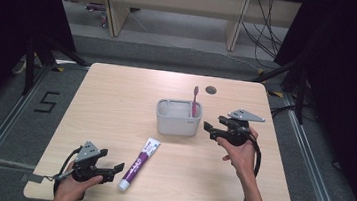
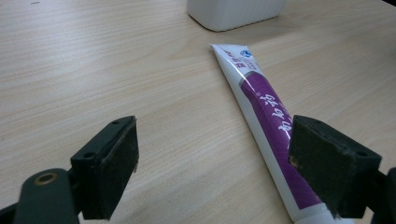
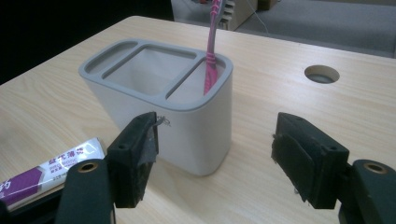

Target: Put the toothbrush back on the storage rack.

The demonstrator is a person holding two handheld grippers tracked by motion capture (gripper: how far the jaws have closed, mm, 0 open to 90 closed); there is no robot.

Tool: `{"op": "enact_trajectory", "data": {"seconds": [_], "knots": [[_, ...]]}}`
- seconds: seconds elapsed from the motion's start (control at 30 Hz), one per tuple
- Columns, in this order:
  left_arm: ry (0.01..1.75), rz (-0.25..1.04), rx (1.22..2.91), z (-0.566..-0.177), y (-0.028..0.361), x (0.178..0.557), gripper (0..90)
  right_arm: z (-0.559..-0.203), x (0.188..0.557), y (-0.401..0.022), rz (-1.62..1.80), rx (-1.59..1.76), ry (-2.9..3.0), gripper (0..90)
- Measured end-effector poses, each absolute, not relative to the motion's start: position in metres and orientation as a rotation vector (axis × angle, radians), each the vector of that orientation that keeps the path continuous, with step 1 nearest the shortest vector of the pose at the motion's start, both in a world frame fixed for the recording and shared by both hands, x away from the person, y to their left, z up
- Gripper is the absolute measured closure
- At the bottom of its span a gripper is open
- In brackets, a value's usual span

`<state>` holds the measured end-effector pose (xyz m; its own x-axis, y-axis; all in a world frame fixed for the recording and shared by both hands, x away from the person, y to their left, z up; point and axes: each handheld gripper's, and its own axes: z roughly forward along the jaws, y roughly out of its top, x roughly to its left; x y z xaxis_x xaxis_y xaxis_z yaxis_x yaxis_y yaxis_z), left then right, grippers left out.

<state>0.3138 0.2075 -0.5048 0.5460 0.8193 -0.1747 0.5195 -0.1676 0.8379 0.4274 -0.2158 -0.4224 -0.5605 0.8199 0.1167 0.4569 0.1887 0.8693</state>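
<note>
While the toothpaste tube (image 1: 139,164) lies flat on the table (image 1: 116,99) in the lower middle of the high view, its cap end points toward the bottom edge and its crimped end up toward the grey toothbrush holder (image 1: 178,118). The left claw (image 1: 112,171), jaws wide and empty, sits just left of the cap end (plainly the nearer hand). The right claw (image 1: 214,124), also wide and empty, hovers right of the holder, where a pink toothbrush (image 1: 195,102) stands.

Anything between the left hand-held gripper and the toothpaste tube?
Nothing visible. The toothpaste tube lies flat on bare table, just past the open left hand-held gripper, toward its right jaw.
</note>
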Motion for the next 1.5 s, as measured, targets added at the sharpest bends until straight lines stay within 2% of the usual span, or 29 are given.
{"op": "enact_trajectory", "data": {"seconds": [1.5], "knots": [[1.096,0.396,1.838,-0.504,0.207,0.313,15.9,-0.441,0.386,-0.225,1.249,1.191,2.192,25.0]]}}
